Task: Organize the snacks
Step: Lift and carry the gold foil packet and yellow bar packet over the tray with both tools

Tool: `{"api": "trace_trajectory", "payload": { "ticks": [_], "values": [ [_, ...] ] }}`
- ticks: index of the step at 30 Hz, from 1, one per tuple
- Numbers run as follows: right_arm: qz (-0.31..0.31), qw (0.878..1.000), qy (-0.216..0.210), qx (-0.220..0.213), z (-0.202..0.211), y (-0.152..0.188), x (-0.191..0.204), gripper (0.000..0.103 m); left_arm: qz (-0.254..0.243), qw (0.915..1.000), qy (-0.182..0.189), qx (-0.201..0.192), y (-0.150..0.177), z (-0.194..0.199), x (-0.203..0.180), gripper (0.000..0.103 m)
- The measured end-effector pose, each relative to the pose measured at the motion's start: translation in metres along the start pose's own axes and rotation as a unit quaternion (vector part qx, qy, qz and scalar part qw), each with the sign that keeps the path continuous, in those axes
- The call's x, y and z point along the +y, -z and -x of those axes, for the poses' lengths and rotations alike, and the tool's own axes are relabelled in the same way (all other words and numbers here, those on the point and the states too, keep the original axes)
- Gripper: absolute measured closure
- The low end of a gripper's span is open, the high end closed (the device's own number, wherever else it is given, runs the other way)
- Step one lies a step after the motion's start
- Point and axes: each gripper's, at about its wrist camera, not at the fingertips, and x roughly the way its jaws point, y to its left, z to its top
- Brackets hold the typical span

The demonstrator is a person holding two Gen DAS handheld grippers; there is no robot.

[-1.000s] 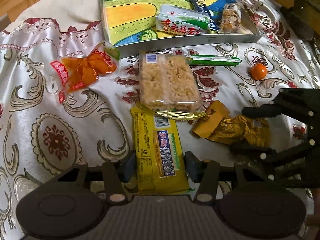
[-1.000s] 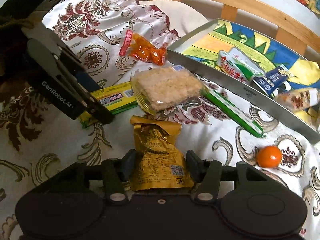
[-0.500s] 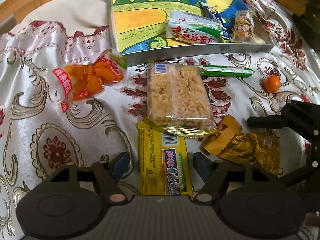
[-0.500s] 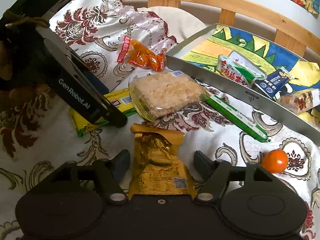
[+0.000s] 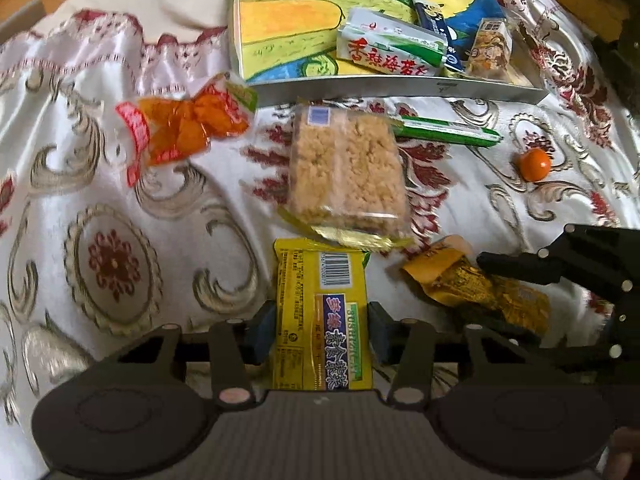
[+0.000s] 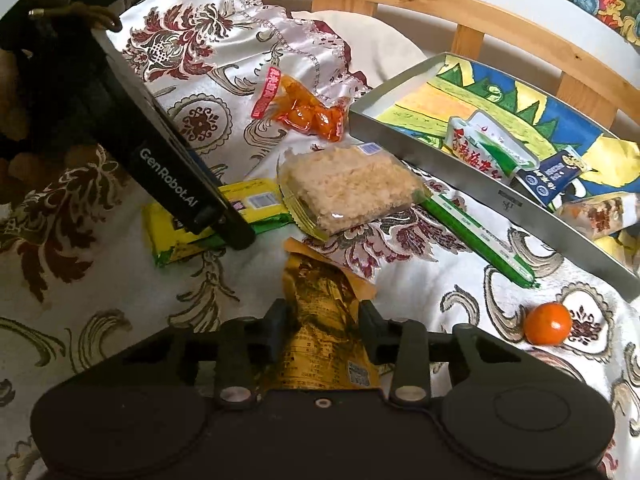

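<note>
Two handheld grippers work over a patterned cloth [image 5: 120, 184]. The left gripper [image 5: 320, 322] has its jaws pinching a yellow snack packet [image 5: 320, 312]; the right gripper [image 6: 323, 330] has its jaws pinching a gold foil packet [image 6: 320, 304] — both lie on the cloth, near a rice-crisp pack [image 5: 346, 172] below the illustrated tray [image 5: 400, 86].

warm, fairly dim indoor light; the satin tablecloth [image 5: 120, 184] throws soft sheen rather than hard glare. the left wrist view is smeared, perhaps by motion (worst at its left edge), while the right wrist view is sharper. both bend and darken toward the corners.
</note>
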Motion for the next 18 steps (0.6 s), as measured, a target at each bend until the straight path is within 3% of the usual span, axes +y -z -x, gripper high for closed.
{"api": "trace_trajectory", "payload": {
  "ticks": [5,10,18],
  "values": [
    [-0.015,1.000,0.013,0.001,0.014,0.006,0.006,0.067,0.049,0.9976,0.044,0.022,0.010,0.011,-0.001,0.051],
    [-0.034,0.999,0.039,-0.006,0.028,0.012,0.008,0.073,0.116,0.9892,0.087,0.024,0.020,0.028,0.006,0.051],
    [-0.066,0.993,0.093,-0.013,0.056,0.017,0.016,0.079,0.115,0.9897,0.080,-0.029,0.011,0.069,-0.005,0.051]
  ]
}}
